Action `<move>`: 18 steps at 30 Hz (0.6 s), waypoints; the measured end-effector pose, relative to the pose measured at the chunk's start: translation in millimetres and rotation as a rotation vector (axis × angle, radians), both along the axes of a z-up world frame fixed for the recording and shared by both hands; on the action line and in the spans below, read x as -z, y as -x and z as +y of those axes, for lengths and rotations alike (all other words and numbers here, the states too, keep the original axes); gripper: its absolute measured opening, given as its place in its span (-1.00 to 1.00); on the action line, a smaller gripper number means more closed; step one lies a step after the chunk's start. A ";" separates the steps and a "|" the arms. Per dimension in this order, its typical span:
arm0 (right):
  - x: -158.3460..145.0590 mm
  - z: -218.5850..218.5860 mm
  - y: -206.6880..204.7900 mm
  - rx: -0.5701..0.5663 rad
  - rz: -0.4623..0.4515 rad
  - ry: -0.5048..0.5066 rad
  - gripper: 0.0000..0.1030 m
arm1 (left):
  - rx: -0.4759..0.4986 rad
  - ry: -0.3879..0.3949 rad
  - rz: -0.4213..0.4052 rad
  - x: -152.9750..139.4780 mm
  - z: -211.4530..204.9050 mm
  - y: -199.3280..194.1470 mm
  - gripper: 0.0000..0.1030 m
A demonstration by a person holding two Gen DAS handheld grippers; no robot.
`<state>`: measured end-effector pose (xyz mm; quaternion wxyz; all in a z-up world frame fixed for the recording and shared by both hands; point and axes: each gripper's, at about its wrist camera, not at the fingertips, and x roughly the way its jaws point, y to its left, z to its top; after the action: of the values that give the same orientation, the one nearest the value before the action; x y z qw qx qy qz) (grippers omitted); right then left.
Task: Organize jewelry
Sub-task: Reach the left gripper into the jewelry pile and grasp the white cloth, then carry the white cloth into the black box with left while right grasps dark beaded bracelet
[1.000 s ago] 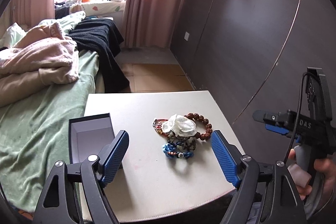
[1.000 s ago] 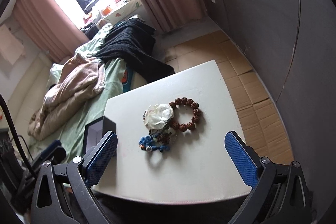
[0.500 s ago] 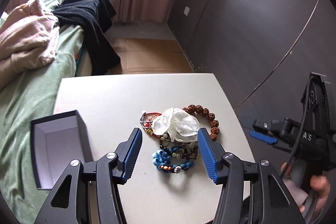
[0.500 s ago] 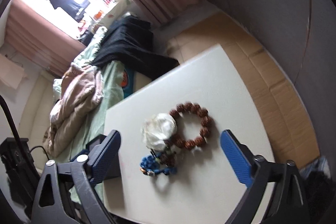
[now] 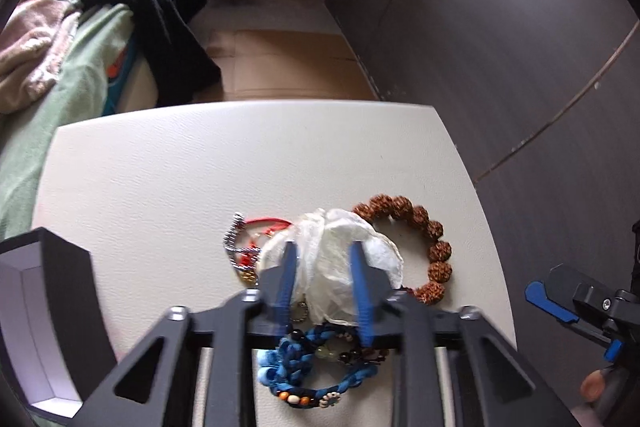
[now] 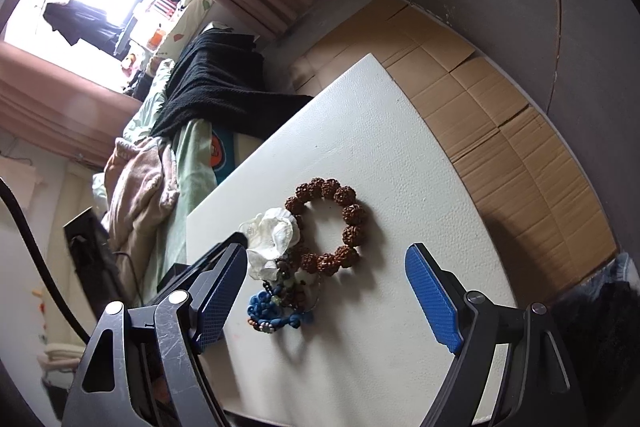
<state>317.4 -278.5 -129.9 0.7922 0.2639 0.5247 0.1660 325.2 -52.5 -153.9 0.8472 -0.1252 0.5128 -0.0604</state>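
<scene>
White table (image 5: 168, 179) first: one, and on it the whole jewelry heap is gathered near the right edge. One dark open box (image 5: 44, 311) is seen at the table's left corner, well apart from the heap. One brown beaded bracelet (image 5: 424, 239) is counted, one blue braided bracelet (image 5: 308, 379), one crumpled white pouch (image 5: 340, 263), one red-corded piece (image 5: 256, 247) with metal beads; smaller beaded strands beneath cannot be counted. The left hand-held gripper (image 5: 322, 283) is narrowed around the pouch, fingers at either flank, though whether it is truly pinched cannot be told. The right hand-held gripper (image 6: 328, 291) is held wide open above the heap, nothing in it. For a clean lift, the pouch alone should be squeezed high on its crumpled top, so that the strands lying under it are not snagged and dragged off.
</scene>
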 end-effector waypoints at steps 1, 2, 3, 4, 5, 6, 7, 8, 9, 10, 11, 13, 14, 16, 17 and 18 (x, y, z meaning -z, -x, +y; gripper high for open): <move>1.0 1.4 -0.6 -0.005 0.003 0.001 0.61 | 0.000 -0.012 0.003 0.9 -1.3 0.8 -0.98; 2.2 3.3 -0.9 -0.011 0.007 0.005 0.61 | -0.001 -0.012 -0.009 -1.0 -0.8 3.3 -0.98; 3.0 5.5 -0.6 -0.018 0.011 0.006 0.61 | -0.002 0.000 -0.025 -4.1 0.4 6.3 -0.98; 4.1 8.3 -0.7 -0.028 0.015 0.002 0.61 | -0.004 0.017 -0.042 -8.3 3.0 10.2 -0.99; 4.9 10.5 -0.5 -0.039 0.018 -0.004 0.61 | -0.011 0.028 -0.055 -12.6 6.0 13.6 -0.99; 5.7 13.1 -0.6 -0.049 0.021 -0.009 0.61 | -0.017 0.040 -0.069 -17.4 9.3 17.2 -0.99; 6.7 14.8 -0.9 -0.059 0.025 -0.017 0.61 | -0.023 0.048 -0.082 -21.6 11.8 19.3 -1.00; 8.0 17.6 -1.0 -0.066 0.029 -0.027 0.61 | -0.029 0.055 -0.096 -27.2 15.2 22.8 -1.00; 9.3 20.3 -1.1 -0.073 0.035 -0.035 0.61 | -0.034 0.061 -0.107 -31.9 17.6 24.1 -1.00; 10.3 22.3 -0.8 -0.080 0.038 -0.042 0.61 | -0.040 0.068 -0.124 -38.4 21.3 28.6 -1.00; 11.4 25.6 -0.5 -0.090 0.042 -0.054 0.57 | -0.047 0.073 -0.141 -44.8 24.7 32.9 -1.00; 12.9 34.5 -0.2 -0.110 0.049 -0.063 0.38 | -0.055 0.077 -0.163 -55.1 29.4 40.1 -1.00; 14.4 40.5 -0.4 -0.124 0.056 -0.060 0.29 | -0.057 0.081 -0.172 -59.4 31.5 44.5 -1.00; 17.5 51.0 0.0 -0.145 0.066 -0.049 0.10 | -0.060 0.085 -0.188 -66.8 35.6 52.6 -1.00; 19.4 56.8 -0.4 -0.158 0.072 -0.045 0.00 | -0.063 0.086 -0.195 -69.4 37.6 56.7 -1.00; 21.2 60.9 -0.5 -0.168 0.078 -0.046 -0.04 | -0.064 0.088 -0.201 -72.1 39.7 60.6 -1.00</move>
<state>317.9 -217.6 -151.2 0.7482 0.2432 0.5714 0.2336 264.6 -12.8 -81.8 0.8896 -0.1720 0.4176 -0.0681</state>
